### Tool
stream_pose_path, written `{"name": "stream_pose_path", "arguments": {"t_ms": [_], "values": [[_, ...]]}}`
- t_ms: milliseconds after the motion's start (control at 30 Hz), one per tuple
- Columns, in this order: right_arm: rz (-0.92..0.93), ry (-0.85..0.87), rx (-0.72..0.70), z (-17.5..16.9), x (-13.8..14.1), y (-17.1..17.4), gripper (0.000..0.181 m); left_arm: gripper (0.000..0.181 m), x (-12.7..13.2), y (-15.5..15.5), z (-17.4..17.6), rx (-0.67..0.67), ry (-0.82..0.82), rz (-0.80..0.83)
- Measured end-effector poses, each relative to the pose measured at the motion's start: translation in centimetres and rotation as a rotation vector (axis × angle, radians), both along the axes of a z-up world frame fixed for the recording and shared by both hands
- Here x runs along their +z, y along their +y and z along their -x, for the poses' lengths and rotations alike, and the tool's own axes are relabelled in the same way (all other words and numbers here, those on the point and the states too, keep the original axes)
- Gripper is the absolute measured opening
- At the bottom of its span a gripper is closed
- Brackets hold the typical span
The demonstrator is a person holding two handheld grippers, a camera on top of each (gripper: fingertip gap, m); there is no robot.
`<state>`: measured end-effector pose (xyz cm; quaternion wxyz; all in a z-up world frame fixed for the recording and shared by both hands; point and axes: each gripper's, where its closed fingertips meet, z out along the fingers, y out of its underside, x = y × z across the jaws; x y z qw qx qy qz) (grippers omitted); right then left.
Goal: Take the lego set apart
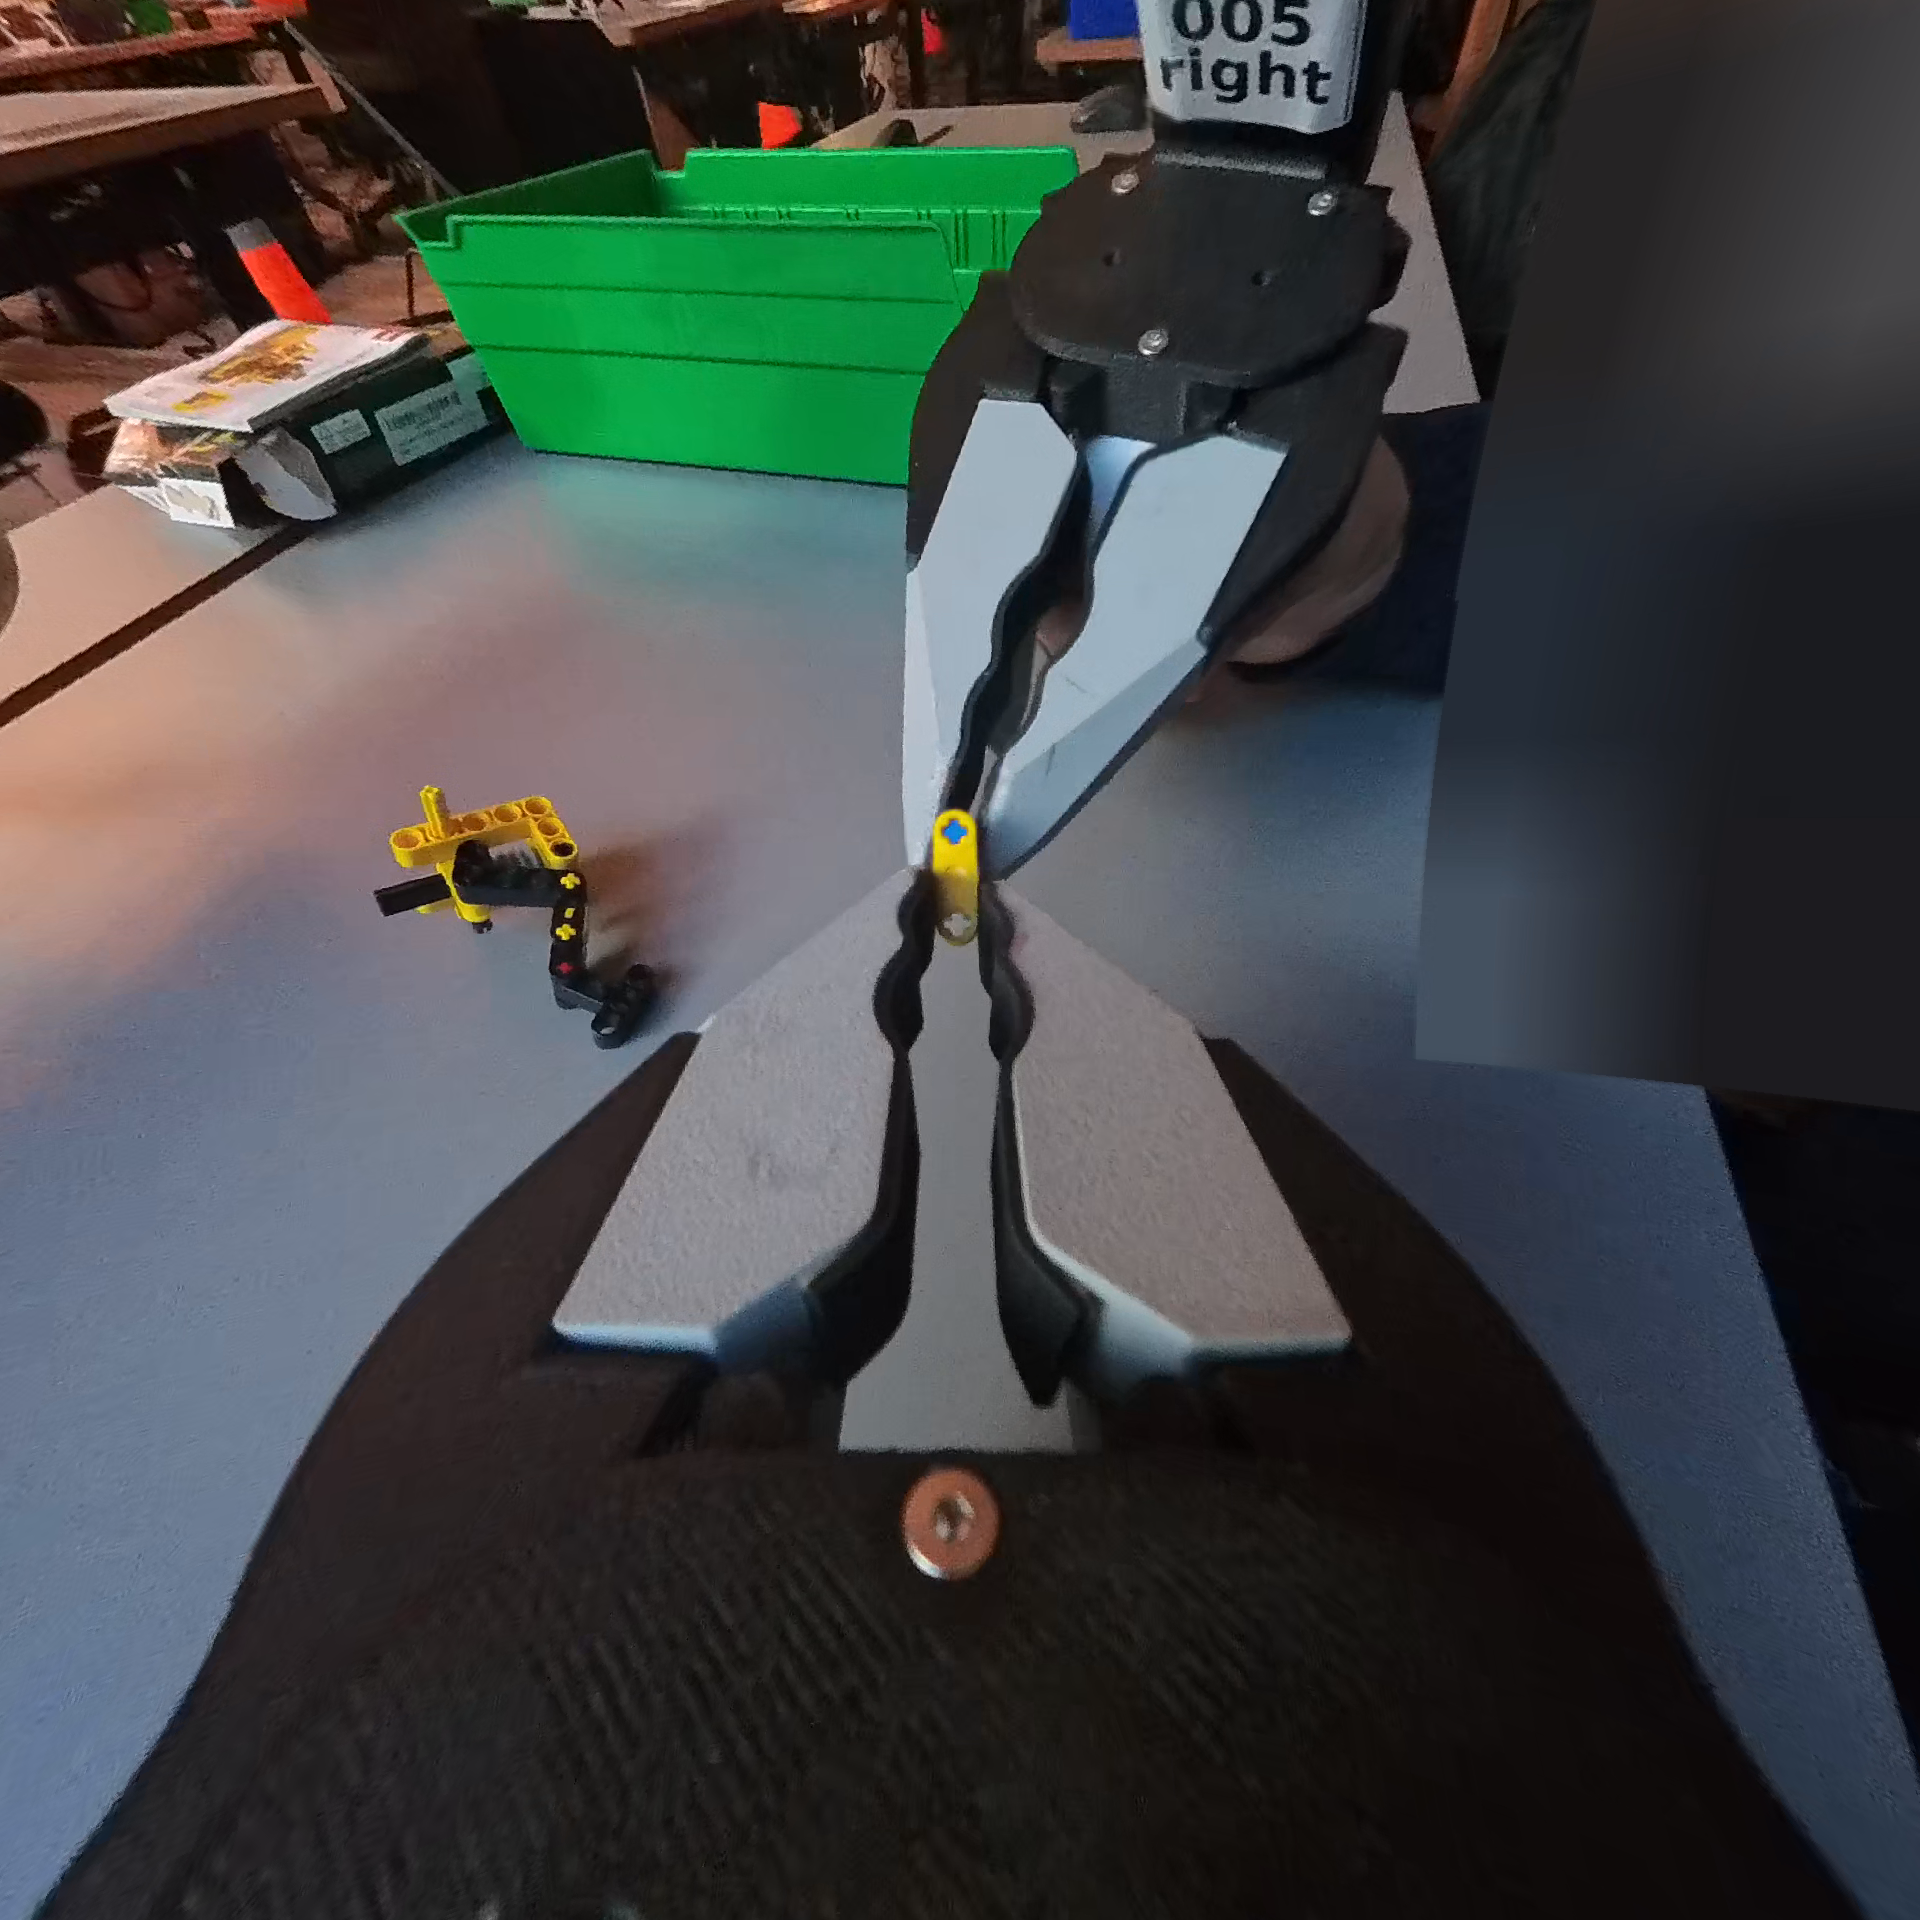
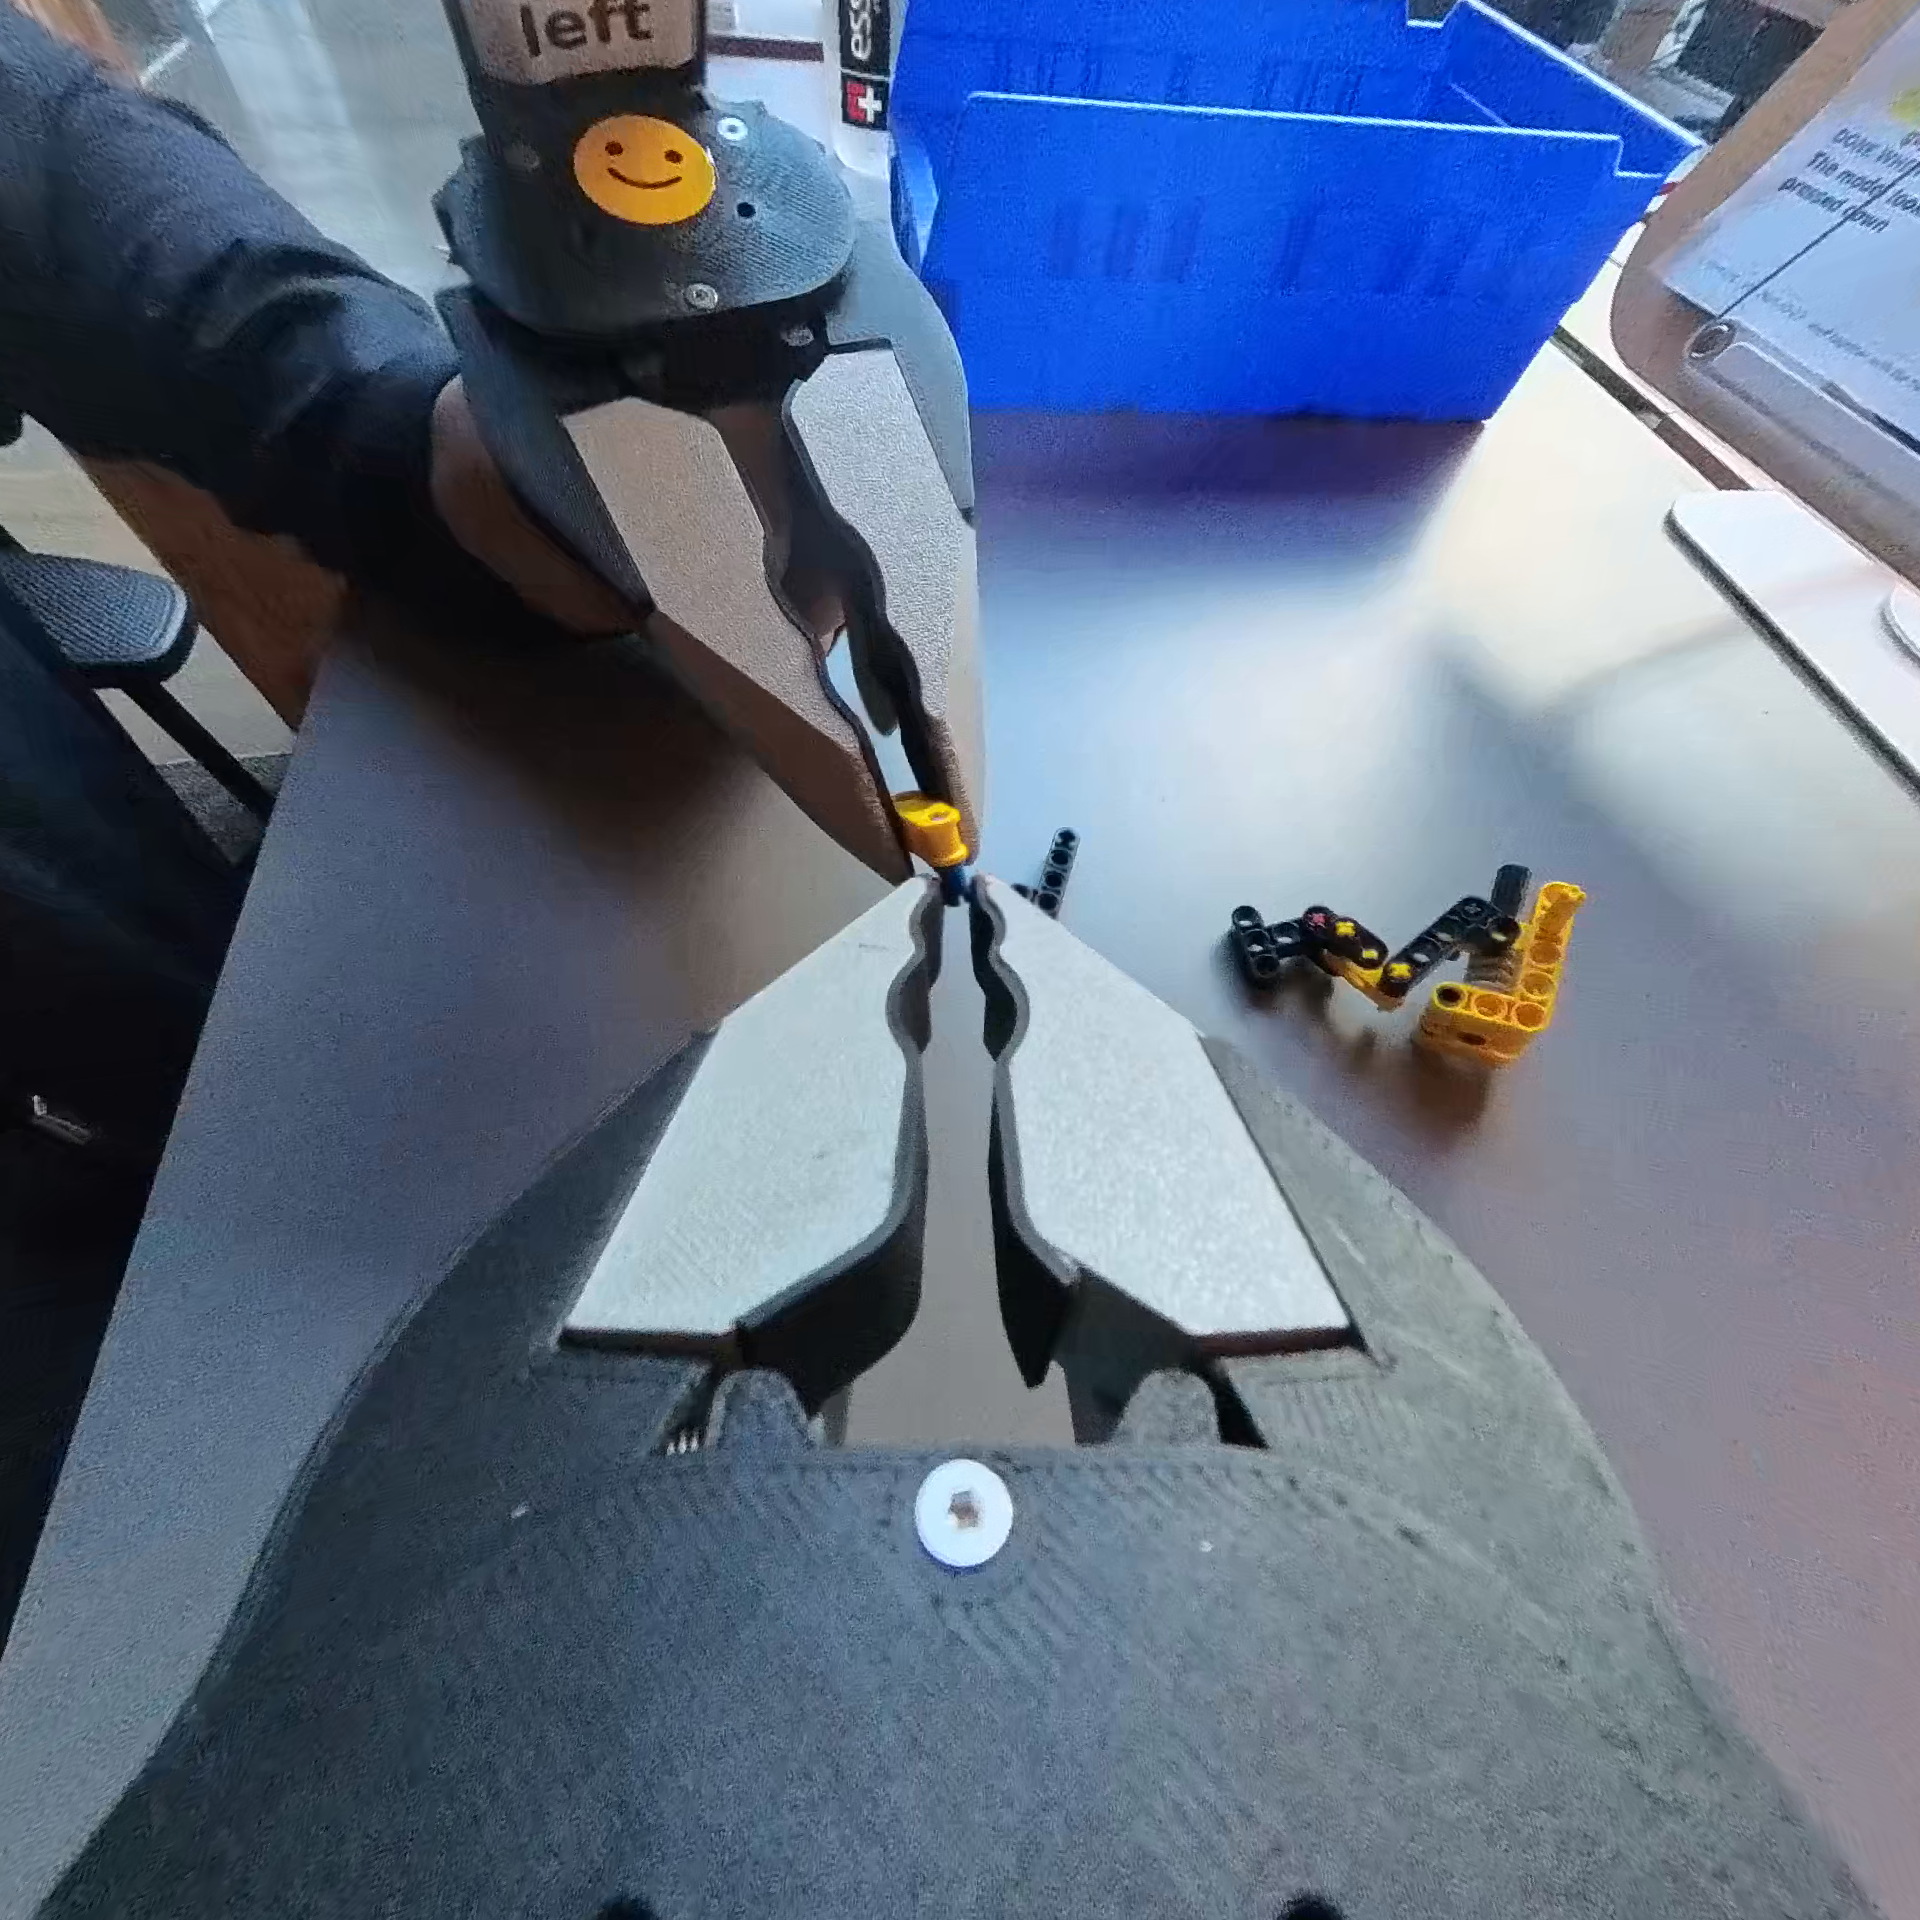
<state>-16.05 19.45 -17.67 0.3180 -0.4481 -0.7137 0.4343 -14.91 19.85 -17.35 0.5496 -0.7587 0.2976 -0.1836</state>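
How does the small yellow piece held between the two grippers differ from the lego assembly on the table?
The small yellow piece is a single short part with a blue pin; the lego assembly joins many yellow and black parts. The piece is held above the table by the left gripper and right gripper; the assembly lies untouched. Both contain yellow parts.

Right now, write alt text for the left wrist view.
Two claws meet tip to tip over a grey table, the left claw shut on a small yellow lego piece and the right claw pinching its blue pin. A yellow-and-black lego assembly lies left, before a green bin.
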Motion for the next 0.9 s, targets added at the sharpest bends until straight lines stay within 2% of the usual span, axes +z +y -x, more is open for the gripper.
{"name": "stream_pose_path", "arguments": {"t_ms": [233,333,433,467,500,567,633,667,733,767,800,833,867,900], "values": [[0.077,0.015,-0.010,0.7,0.6,0.0,0.002,0.005,0.6,0.0,0.6,0.015,-0.045,-0.014],[0.267,0.024,0.022,0.6,1.3,-0.2,0.002,0.006,1.3,-0.2,0.5,0.004,-0.083,-0.046],[0.351,0.025,0.036,0.7,1.4,-0.3,0.001,0.006,1.5,-0.2,0.5,0.002,-0.090,-0.053],[0.308,-0.014,0.016,0.8,0.7,-0.2,0.001,0.006,1.4,-0.2,0.6,0.005,-0.086,-0.047],[0.177,-0.089,-0.014,1.0,-0.8,0.0,0.001,0.005,0.4,-0.1,1.0,0.015,-0.026,0.001],[-0.101,-0.203,-0.033,1.3,-3.4,0.2,0.001,0.005,-2.2,-0.1,1.4,0.036,0.213,0.055],[-0.248,-0.266,-0.030,1.6,-4.8,0.7,0.000,0.005,-3.6,0.1,2.0,0.071,0.472,-0.006],[-0.313,-0.344,-0.067,1.3,-6.3,1.8,0.005,0.007,-3.7,-0.1,2.4,0.090,0.515,0.014],[-0.280,-0.306,-0.093,1.4,-6.2,2.7,0.000,0.004,1.2,-0.5,1.2,0.067,0.251,-0.154],[-0.274,-0.269,-0.101,1.4,-5.8,3.0,0.000,0.004,2.0,-0.3,2.3,0.112,0.268,-0.193],[-0.247,-0.170,-0.066,1.5,-4.6,2.3,0.000,0.005,0.8,0.2,3.5,0.143,0.308,-0.166],[-0.219,-0.119,-0.072,1.5,-3.6,2.2,0.000,0.005,-1.2,0.3,4.0,0.137,0.283,-0.042],[-0.206,-0.107,-0.087,1.4,-3.0,2.5,0.000,0.005,-2.0,0.3,3.9,0.105,0.199,0.035],[-0.168,-0.071,-0.066,1.4,-2.3,2.1,0.000,0.005,-1.6,0.5,3.9,0.089,0.128,0.046]]}}
